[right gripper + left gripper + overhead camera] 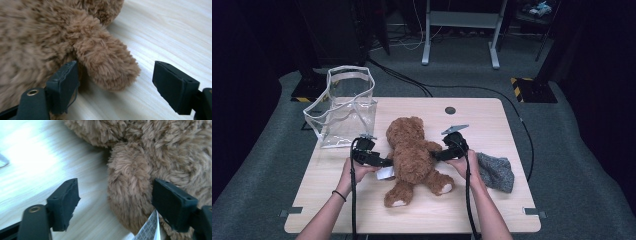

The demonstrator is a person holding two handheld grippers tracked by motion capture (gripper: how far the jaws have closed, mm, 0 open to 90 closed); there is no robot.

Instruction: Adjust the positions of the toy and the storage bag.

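Here the teddy bear [412,155] lies on its back in the middle of the table [472,210], head toward the far edge and feet toward the person, with a hand-held gripper at each of its sides. The left hand-held gripper [384,162] comes in level from the left at the bear's arm; in the left gripper view [113,202] that furry arm [130,197] sits between the jaws, which stand apart — one pad is against the fur on the body side, the other is clear of it over bare wood, so nothing is pinched. A white tag [147,230] with small print pokes up near the lower edge there, just beside the body-side pad. The right hand-held gripper [438,155] mirrors it from the other side; in the right gripper view [115,83] the bear's other arm [107,67] lies between its jaws, one pad tucked in at the fur by the body, the other well off the arm — released as well. A clear plastic bag [343,107] stands open at the table's far left corner, apart from the bear. A grey knitted cloth [496,171] lies crumpled just right of the right hand [462,164], near the table's right edge.
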